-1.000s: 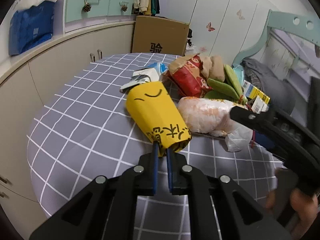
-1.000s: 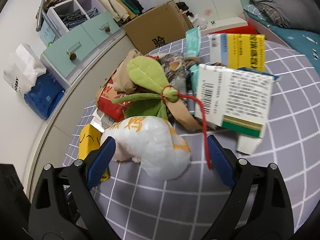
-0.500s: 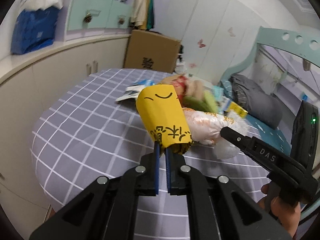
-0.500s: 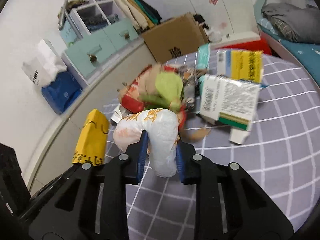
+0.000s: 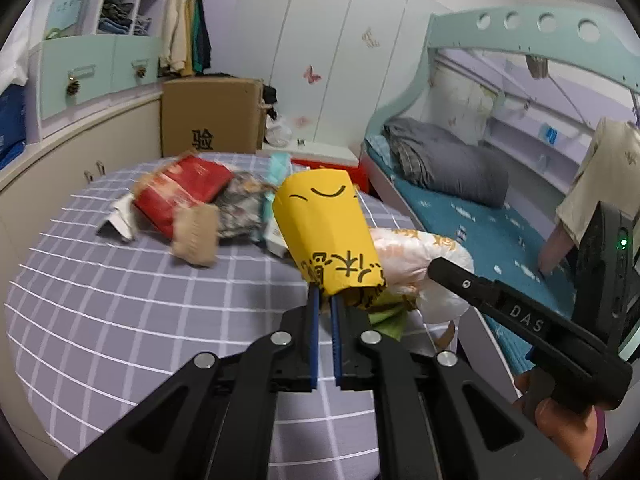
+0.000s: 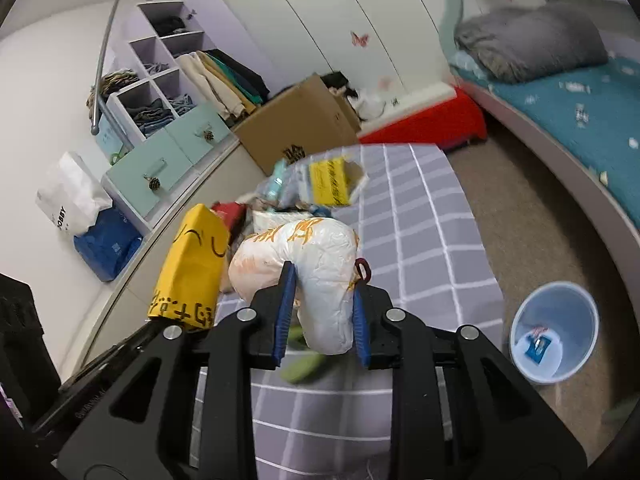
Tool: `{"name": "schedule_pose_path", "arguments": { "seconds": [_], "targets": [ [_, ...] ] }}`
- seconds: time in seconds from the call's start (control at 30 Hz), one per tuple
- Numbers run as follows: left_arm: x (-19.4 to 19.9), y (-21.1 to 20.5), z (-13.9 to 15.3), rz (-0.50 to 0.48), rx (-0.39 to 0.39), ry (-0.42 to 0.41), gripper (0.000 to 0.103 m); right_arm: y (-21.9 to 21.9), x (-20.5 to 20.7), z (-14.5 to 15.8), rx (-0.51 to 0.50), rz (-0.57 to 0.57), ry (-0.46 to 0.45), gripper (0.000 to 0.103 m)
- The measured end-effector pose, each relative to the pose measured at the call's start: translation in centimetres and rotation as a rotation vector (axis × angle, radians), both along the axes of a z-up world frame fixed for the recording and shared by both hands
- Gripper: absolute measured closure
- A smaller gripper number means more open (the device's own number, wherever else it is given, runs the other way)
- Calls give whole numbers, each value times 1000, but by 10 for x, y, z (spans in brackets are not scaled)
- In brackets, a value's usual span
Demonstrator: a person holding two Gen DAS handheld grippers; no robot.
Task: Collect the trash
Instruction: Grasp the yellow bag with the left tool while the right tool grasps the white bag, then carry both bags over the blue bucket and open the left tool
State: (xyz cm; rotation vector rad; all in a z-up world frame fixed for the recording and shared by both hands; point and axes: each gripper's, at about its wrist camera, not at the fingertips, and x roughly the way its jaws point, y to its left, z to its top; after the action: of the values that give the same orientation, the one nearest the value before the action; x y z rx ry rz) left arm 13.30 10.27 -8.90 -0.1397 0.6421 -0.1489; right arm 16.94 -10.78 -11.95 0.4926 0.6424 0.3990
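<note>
The bench (image 5: 120,320) cloth is grey with white checks. The carton (image 5: 326,236) is yellow with black marks. The bag (image 6: 316,276) is white with orange print. The bin (image 6: 556,332) is pale blue; the packet (image 5: 180,196) is red.

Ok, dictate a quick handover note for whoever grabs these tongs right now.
Left tongs: shut on the yellow packet, lifted off the table.
Right tongs: shut on the white plastic bag, also lifted.
Bin: on the floor right of the table, something blue inside.
Left to do: drop both in the bin, then clear the pile, including the red packet and the yellow-and-white box.
</note>
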Motion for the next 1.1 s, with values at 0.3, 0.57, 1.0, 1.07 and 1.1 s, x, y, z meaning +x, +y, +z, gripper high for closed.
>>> {"name": "schedule_pose_path", "arguments": {
  "seconds": [0.3, 0.57, 1.0, 1.07, 1.1],
  "targets": [
    [10, -2, -18, 32, 24, 58, 98, 1, -2, -8, -147, -24, 23, 39],
    [20, 2, -25, 13, -1, 78, 98, 2, 16, 1, -320, -34, -85, 27],
    [49, -6, -16, 16, 14, 57, 98, 6, 98, -23, -375, 29, 7, 37],
    [55, -11, -15, 10, 22, 58, 98, 5, 103, -25, -395, 29, 7, 61],
    [59, -14, -15, 8, 25, 58, 98, 3, 105, -26, -385, 33, 5, 61]
  ]
}}
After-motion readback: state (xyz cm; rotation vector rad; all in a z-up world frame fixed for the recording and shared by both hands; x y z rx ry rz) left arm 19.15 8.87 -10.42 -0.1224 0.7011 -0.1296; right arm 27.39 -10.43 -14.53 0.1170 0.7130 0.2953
